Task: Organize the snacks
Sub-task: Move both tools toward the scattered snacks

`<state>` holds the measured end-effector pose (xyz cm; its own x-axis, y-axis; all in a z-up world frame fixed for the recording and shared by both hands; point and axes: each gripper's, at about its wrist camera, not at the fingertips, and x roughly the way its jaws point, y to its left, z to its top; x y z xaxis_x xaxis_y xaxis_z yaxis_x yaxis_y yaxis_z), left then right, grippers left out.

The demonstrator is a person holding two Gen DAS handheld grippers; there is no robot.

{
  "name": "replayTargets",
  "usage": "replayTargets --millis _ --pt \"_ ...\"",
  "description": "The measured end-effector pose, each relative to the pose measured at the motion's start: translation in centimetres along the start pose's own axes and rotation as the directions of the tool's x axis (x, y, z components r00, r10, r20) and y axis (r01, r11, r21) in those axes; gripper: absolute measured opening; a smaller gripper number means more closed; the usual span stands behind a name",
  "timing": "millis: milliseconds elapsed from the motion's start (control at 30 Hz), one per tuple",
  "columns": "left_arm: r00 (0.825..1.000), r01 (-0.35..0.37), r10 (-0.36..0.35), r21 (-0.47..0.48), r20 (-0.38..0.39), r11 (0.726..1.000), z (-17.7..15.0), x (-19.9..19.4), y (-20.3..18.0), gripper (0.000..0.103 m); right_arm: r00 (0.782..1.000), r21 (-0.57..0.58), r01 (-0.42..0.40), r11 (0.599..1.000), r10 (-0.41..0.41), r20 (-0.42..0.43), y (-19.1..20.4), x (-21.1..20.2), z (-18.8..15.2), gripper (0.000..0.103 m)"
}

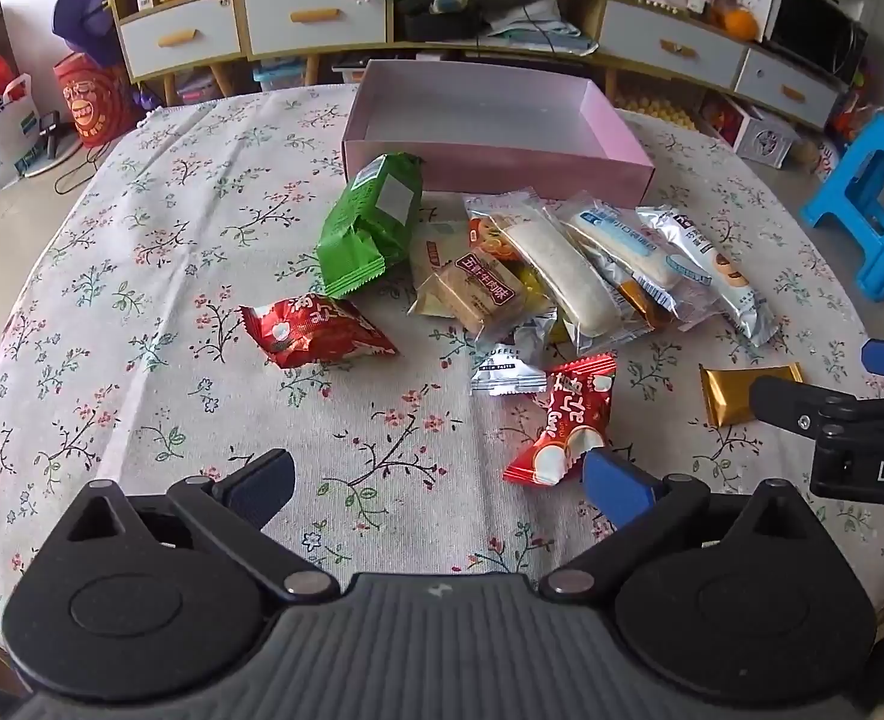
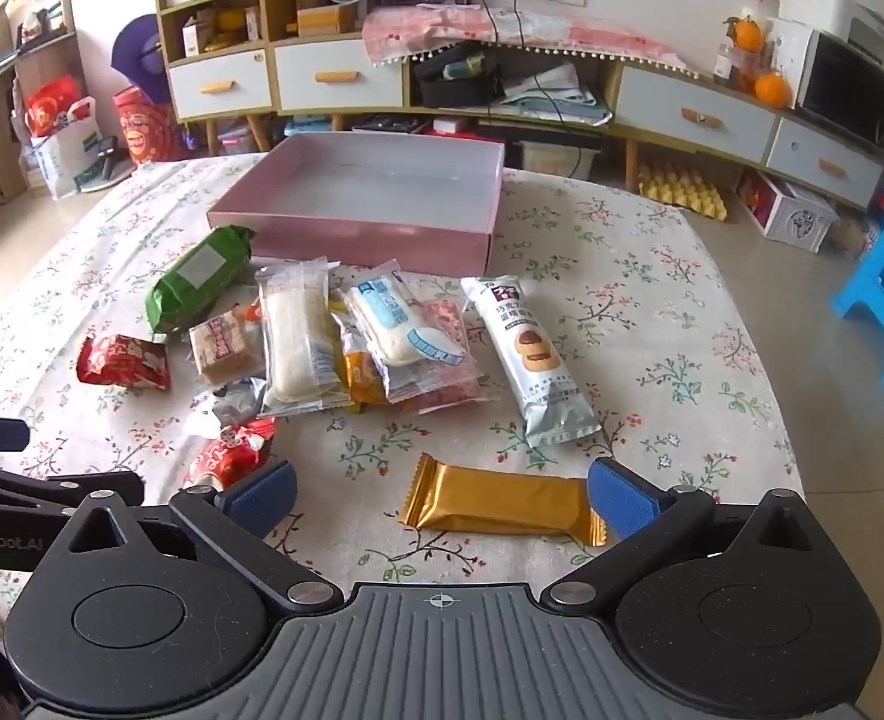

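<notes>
An empty pink box [image 1: 502,165] [image 2: 352,237] stands at the far side of the floral table. In front of it lies a pile of snacks: a green packet [image 1: 373,222] [image 2: 196,276], several clear-wrapped cakes [image 1: 556,267] [image 2: 298,339], a silver-blue packet [image 2: 532,360], two red packets [image 1: 316,333] [image 1: 568,429], and a gold bar [image 2: 502,501] [image 1: 736,390]. My left gripper [image 1: 439,489] is open and empty, its right pad beside the near red packet. My right gripper [image 2: 442,501] is open, with the gold bar between its fingers on the table.
The table carries a floral cloth [image 1: 142,300]. A blue stool [image 1: 874,210] stands to the right of the table. Cabinets with drawers [image 2: 334,84] line the far wall. The right gripper's body shows in the left wrist view [image 1: 850,420].
</notes>
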<state>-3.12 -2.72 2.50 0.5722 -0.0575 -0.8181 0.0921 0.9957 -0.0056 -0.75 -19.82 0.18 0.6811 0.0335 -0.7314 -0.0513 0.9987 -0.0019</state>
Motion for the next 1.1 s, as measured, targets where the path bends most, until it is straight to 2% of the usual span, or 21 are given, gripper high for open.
replayTargets --millis 233,467,567,733,867,933,1100 --pt "0.999 0.023 -0.023 -0.003 -0.03 1.0 -0.2 0.6 0.1 0.103 0.999 0.005 0.012 1.0 -0.012 -0.03 0.0 1.1 -0.4 0.103" --pt "0.999 0.008 -0.009 -0.009 -0.037 1.0 -0.3 1.0 0.5 0.103 0.999 0.025 0.023 0.999 -0.022 -0.045 -0.4 1.3 -0.5 0.103" --pt "0.998 0.026 -0.027 -0.01 -0.05 1.0 -0.3 1.2 0.6 0.103 0.998 0.044 0.007 0.999 -0.004 -0.058 -0.5 1.6 -0.4 0.103" --pt "0.997 0.049 -0.05 -0.017 -0.051 0.999 -0.3 1.4 1.1 0.102 0.999 0.066 0.028 0.997 -0.025 -0.046 -1.3 1.8 -0.2 0.103" --pt "0.998 0.045 -0.048 -0.084 -0.03 0.995 0.3 1.2 3.1 0.1 0.997 0.12 0.071 0.99 -0.067 -0.036 -3.0 1.7 0.1 0.103" --pt "0.998 0.05 -0.053 -0.134 -0.021 0.99 0.7 1.3 4.5 0.1 0.992 0.181 0.121 0.976 -0.114 -0.048 -4.9 2.2 0.3 0.103" --pt "0.999 0.05 -0.051 -0.223 0.003 0.974 1.5 1.3 7.3 0.097 0.986 0.211 0.155 0.965 -0.139 -0.091 -6.6 3.0 0.7 0.103"
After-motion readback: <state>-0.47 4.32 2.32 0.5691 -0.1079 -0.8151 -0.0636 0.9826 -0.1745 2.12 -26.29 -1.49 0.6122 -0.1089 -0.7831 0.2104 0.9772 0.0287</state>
